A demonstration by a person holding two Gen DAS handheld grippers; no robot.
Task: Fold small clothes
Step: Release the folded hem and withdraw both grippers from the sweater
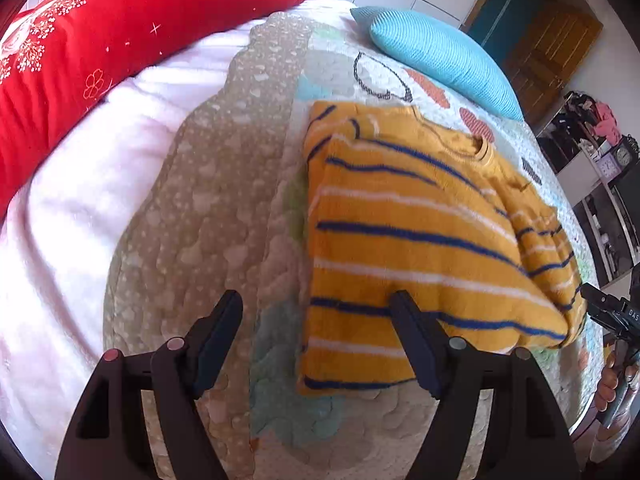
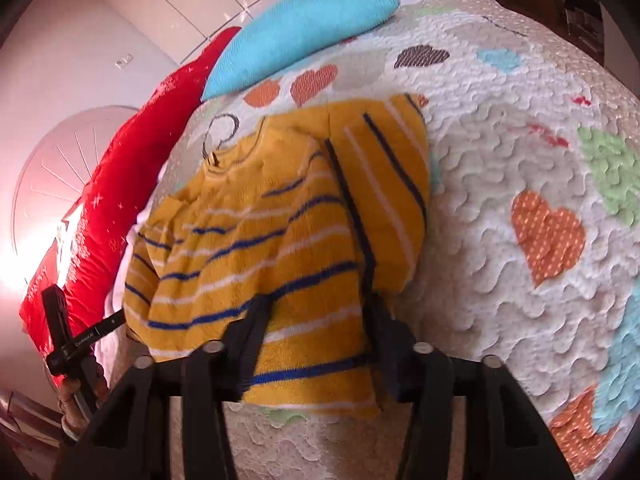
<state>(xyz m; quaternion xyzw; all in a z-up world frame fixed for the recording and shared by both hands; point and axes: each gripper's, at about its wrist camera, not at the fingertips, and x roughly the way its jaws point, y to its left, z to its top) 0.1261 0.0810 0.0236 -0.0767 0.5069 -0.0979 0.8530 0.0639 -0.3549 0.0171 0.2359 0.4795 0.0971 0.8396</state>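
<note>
While the left gripper (image 1: 316, 312) stands wide open and empty over the quilted heart-patterned bedspread (image 1: 224, 184) beside the folded mustard-yellow striped fleece top (image 1: 404, 220), the right gripper (image 2: 316, 312) straddles the top's near hem, grip unclear.

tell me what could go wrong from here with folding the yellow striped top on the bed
1. The right gripper has its jaws astride the hem of the yellow striped top. Pulling from that one spot could drag the garment and undo the folded sleeves.
2. The left gripper is open with nothing between its jaws, only one finger overlapping the hem, so closing here could pinch the quilt instead.
3. The blue pillow lies just beyond the collar, leaving little room to fold upward.
</note>
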